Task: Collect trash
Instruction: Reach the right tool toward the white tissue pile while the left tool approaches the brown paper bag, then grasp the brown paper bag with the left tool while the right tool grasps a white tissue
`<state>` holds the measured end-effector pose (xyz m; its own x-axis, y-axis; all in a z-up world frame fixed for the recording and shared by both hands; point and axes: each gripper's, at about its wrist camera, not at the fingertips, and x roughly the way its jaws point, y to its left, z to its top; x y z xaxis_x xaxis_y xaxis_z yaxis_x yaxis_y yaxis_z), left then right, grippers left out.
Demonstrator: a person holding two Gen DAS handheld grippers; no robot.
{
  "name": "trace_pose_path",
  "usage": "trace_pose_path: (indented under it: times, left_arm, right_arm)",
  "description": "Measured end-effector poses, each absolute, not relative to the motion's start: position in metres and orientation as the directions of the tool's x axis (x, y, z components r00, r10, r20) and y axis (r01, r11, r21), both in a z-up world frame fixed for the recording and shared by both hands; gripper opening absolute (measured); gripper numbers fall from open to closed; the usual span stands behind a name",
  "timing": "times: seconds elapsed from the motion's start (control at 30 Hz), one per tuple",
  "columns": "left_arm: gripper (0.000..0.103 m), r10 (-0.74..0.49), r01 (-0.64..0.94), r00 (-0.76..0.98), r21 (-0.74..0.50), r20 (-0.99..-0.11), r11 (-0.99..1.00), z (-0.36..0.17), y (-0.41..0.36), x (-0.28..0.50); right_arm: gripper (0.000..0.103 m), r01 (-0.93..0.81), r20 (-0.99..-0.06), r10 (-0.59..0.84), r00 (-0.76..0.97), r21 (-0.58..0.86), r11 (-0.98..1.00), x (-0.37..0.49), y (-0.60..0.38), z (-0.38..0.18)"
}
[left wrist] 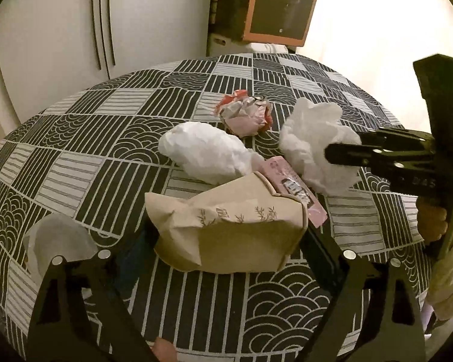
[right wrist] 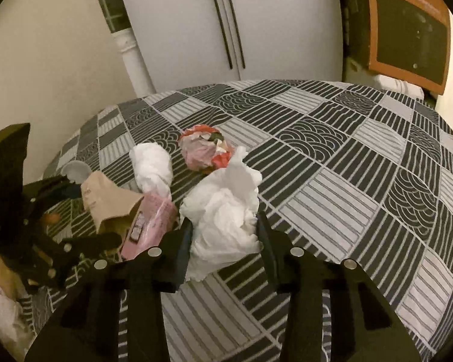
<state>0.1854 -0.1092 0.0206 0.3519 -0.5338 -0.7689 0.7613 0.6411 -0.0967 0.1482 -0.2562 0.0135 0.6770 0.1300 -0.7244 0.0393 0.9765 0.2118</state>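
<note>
A crumpled brown paper bag (left wrist: 232,220) lies near the table's front, and my left gripper (left wrist: 231,235) has a finger pressed on each side of it. A pink candy wrapper (left wrist: 293,187) pokes out behind the bag. In the right wrist view my right gripper (right wrist: 225,226) is shut on a crumpled white tissue (right wrist: 223,208), squeezed between its fingers. That tissue (left wrist: 314,147) and the right gripper (left wrist: 341,154) also appear at the right of the left wrist view. A second white tissue wad (left wrist: 205,150) and a red-and-pink crumpled wrapper (left wrist: 246,114) lie loose farther back.
A round table with a black-and-white patterned cloth (right wrist: 347,166) carries everything. A translucent plastic piece (left wrist: 57,238) lies at the front left by the left finger. Behind the table are a white fridge (left wrist: 105,30), a white pipe (right wrist: 133,60) and an orange-and-black box (left wrist: 281,6).
</note>
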Motion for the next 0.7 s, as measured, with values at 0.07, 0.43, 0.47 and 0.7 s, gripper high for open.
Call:
trace_pose_path:
  times: [0.07,0.43,0.47,0.7]
  left_arm:
    - [0.088,-0.527,0.759,0.362,-0.085,-0.769,0.645,0.024,-0.108,0.182]
    - [0.088,-0.531,0.762,0.406,-0.045,-0.744,0.646,0.046,-0.088,0.143]
    - [0.088,-0.53,0.764,0.407,-0.041,-0.744,0.644,0.047,-0.086,0.138]
    - [0.088,-0.541,0.772,0.423,-0.024,-0.727,0.636,0.056,-0.075,0.097]
  right_arm:
    - [0.037,0.044,-0.725,0.122,0.678,0.205,0.978,0.14,-0.256,0.016]
    - [0.037,0.03,-0.691,0.112,0.714,0.191,0.981,0.086,-0.244,0.043]
    - [0.037,0.027,-0.687,0.112,0.718,0.187,0.982,0.078,-0.241,0.045]
    - [0.037,0.011,-0.67,0.121,0.732,0.189,0.982,0.037,-0.226,0.056]
